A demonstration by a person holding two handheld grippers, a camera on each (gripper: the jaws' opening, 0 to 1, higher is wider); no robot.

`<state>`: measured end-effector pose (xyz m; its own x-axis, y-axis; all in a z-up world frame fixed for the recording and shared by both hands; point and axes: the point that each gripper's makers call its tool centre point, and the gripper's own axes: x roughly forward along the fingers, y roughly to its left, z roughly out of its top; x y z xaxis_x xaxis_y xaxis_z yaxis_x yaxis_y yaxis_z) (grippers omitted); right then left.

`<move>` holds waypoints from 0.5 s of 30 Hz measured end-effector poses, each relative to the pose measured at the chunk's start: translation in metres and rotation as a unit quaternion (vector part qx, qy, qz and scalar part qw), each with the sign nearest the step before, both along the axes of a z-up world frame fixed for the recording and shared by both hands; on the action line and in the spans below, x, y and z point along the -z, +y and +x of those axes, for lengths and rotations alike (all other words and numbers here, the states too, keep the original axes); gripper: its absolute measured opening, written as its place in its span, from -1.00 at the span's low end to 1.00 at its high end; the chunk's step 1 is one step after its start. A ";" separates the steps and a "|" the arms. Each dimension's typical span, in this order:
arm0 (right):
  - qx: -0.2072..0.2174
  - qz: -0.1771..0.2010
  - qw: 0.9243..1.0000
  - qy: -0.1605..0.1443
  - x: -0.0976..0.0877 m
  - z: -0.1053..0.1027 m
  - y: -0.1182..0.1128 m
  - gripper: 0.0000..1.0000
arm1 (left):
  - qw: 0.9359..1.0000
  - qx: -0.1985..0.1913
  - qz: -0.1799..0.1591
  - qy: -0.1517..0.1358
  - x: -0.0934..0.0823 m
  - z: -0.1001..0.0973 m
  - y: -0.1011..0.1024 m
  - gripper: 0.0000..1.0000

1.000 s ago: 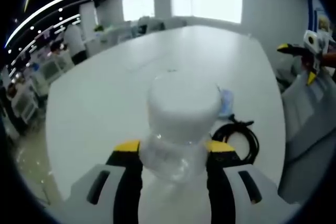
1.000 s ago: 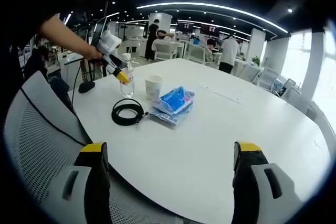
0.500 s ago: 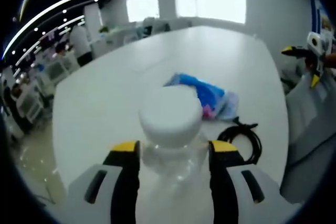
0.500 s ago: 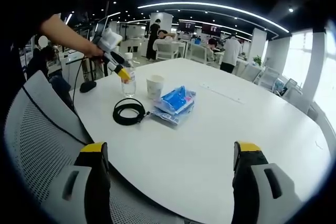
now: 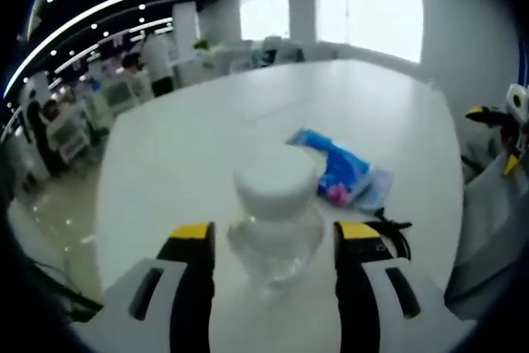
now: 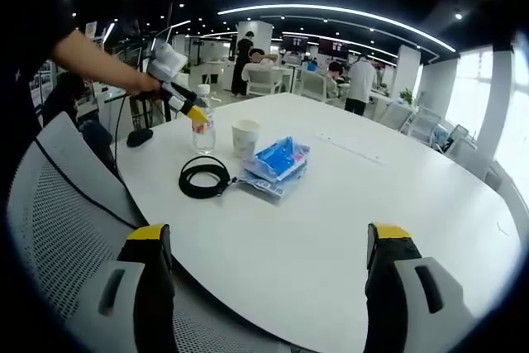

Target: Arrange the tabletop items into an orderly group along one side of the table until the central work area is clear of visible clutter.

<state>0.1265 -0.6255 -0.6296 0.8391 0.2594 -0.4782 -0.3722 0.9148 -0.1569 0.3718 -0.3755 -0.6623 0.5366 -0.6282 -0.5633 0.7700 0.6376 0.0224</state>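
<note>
A clear water bottle with a white cap stands between the jaws of my left gripper, which is open, with a narrow gap on each side. From the right gripper view, that left gripper reaches the bottle near the top, held by a person's hand. Beside the bottle stand a white paper cup, a blue packet and a coiled black cable. My right gripper is open over the table's near edge, holding nothing.
The big white table has much bare surface to the right. A grey mesh chair stands at the near left. A dark object lies by the table edge behind the bottle. People and desks are far back.
The left gripper's jaws have spread slightly and its camera has drawn back, so the bottle cap looks smaller and the blue packet shows behind it. The right gripper has stayed put.
</note>
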 end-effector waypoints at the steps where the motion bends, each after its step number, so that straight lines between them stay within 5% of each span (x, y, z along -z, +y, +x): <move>1: 0.000 0.001 1.000 0.001 0.000 0.000 0.000 0.97 | 1.000 -0.007 -0.001 0.001 0.000 0.000 0.001 0.10; 15: 0.000 -0.002 1.000 0.005 0.001 -0.001 0.000 0.96 | 0.998 -0.063 0.005 0.004 0.017 -0.002 -0.007 0.07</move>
<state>0.1252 -0.6260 -0.6311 0.8346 0.2568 -0.4873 -0.3732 0.9143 -0.1572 0.3698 -0.3821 -0.6789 0.6061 -0.5507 -0.5738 0.6842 0.7289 0.0232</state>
